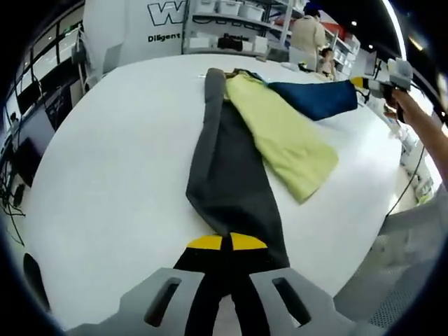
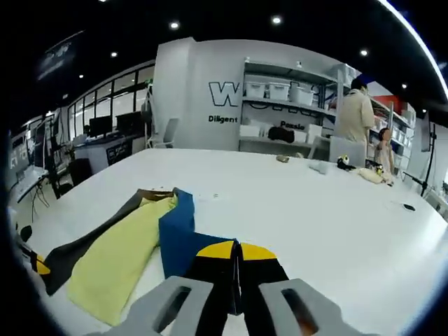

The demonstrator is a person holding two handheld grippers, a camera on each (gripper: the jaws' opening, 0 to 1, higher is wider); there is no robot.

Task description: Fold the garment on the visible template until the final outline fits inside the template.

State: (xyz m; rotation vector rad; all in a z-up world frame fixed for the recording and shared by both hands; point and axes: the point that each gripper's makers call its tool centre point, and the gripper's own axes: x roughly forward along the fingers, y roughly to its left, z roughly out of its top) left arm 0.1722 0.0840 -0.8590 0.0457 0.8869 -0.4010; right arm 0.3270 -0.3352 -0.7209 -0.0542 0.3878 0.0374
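Note:
A garment lies stretched along the white table (image 1: 119, 175). It has a dark grey body (image 1: 224, 161), a yellow-green panel (image 1: 287, 136) and a blue sleeve (image 1: 315, 98). My left gripper (image 1: 227, 242) is shut on the near end of the grey body, with dark fabric bunched between its yellow tips. My right gripper (image 2: 238, 250) is shut on the blue sleeve (image 2: 178, 238) and holds its end out to the side. It also appears at the far right of the left gripper view, as the right gripper (image 1: 381, 84). Beside the sleeve lie the yellow-green panel (image 2: 115, 266) and the grey body (image 2: 84, 245).
The table's curved edge (image 1: 364, 252) runs close on the right, and a person's forearm (image 1: 427, 129) reaches over it. Small items (image 2: 364, 171) lie at the table's far side. Shelves with boxes (image 2: 280, 91) and two people (image 2: 353, 115) stand behind. Desks with monitors (image 2: 105, 143) sit to the left.

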